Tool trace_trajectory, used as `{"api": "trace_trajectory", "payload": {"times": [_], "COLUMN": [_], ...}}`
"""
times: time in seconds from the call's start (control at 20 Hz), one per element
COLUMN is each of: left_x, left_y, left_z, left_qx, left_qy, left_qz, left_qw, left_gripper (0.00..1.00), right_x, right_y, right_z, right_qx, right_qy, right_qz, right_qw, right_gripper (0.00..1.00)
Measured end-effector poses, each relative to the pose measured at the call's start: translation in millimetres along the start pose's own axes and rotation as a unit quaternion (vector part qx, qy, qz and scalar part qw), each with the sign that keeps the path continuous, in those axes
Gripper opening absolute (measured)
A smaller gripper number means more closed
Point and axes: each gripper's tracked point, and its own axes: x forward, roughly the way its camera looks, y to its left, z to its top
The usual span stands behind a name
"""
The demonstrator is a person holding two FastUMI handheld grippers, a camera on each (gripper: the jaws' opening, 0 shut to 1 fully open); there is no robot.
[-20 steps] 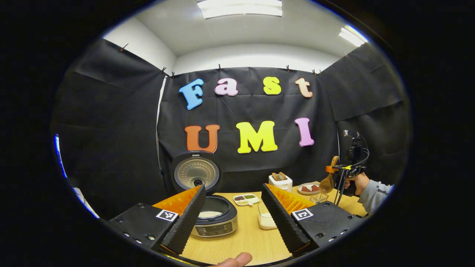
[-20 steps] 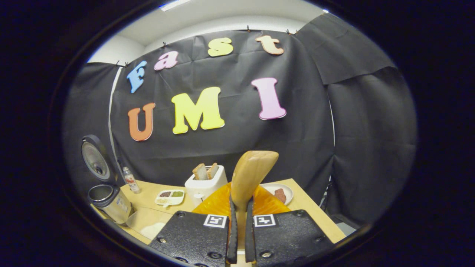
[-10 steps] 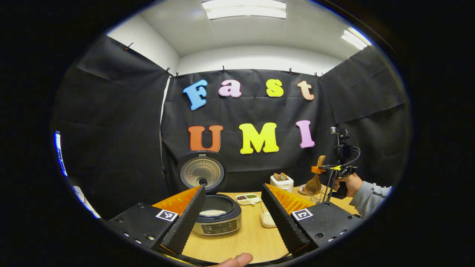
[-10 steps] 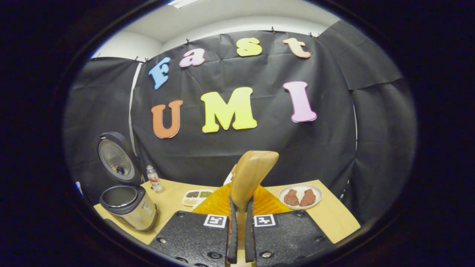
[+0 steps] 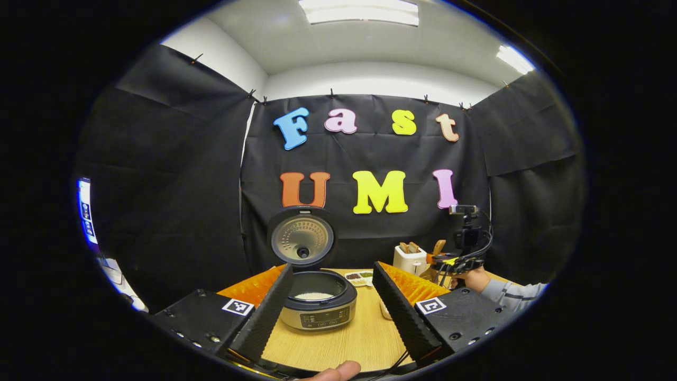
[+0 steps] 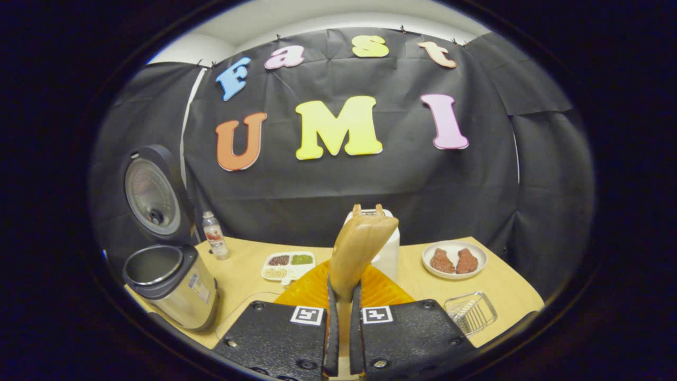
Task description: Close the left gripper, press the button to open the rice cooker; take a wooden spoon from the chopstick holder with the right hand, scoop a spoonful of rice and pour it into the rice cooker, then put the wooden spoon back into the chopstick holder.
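right gripper [image 6: 338,338] fingers pinch wooden spoon [image 6: 359,248]; left gripper [image 5: 330,312] fingers spread before open rice cooker [image 5: 317,301]

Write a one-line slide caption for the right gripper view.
Right gripper shut on the wooden spoon, above a table with open rice cooker, toaster and wire holder.

The right tongs [image 6: 341,338] are closed on the handle of the wooden spoon [image 6: 359,251], and both fingers press on it; the spoon stands upright before the white toaster [image 6: 390,254]; at the left the rice cooker [image 6: 169,283] stands with its lid [image 6: 151,197] up; a small bottle [image 6: 214,242] is beside it; a divided dish [image 6: 288,264], a plate [image 6: 454,260] and a wire chopstick holder [image 6: 470,312] are on the worktop [image 6: 508,288].
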Motion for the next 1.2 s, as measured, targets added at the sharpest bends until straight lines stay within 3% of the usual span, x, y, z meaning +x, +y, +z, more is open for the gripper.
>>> {"api": "trace_trajectory", "payload": {"times": [0.2, 0.25, 0.35, 0.4, 0.65, 0.9, 1.2], "left_x": [2, 4, 8, 9, 15, 17, 18], "left_y": [-1, -4, -9, -9, -12, -15, -13], "left_z": [1, -1, -6, -7, -7, -9, -12], "left_qx": [0.009, 0.009, 0.008, 0.007, 0.006, 0.013, 0.011], "left_qy": [-0.006, -0.003, 0.006, 0.007, 0.010, 0.012, 0.019], "left_qz": [-0.002, -0.006, -0.017, -0.017, -0.017, -0.017, -0.015], "left_qw": [1.000, 1.000, 1.000, 1.000, 1.000, 1.000, 1.000], "left_gripper": [0.96, 0.96, 0.96, 0.96, 0.96, 0.96, 0.96], "right_x": [21, 21, 19, 15, 3, -3, 5], "right_y": [-10, -7, 11, 18, 40, 50, 79], "right_z": [-37, -41, -57, -58, -66, -72, -77], "right_qx": [-0.037, -0.025, -0.003, 0.014, 0.078, 0.113, 0.199], "right_qy": [0.022, 0.017, 0.043, 0.044, 0.078, 0.092, 0.140], "right_qz": [-0.039, -0.034, 0.006, 0.016, 0.055, 0.063, 0.130], "right_qw": [0.998, 0.999, 0.999, 0.999, 0.992, 0.987, 0.961], "right_gripper": [0.13, 0.13, 0.10, 0.13, 0.13, 0.13, 0.13]}}
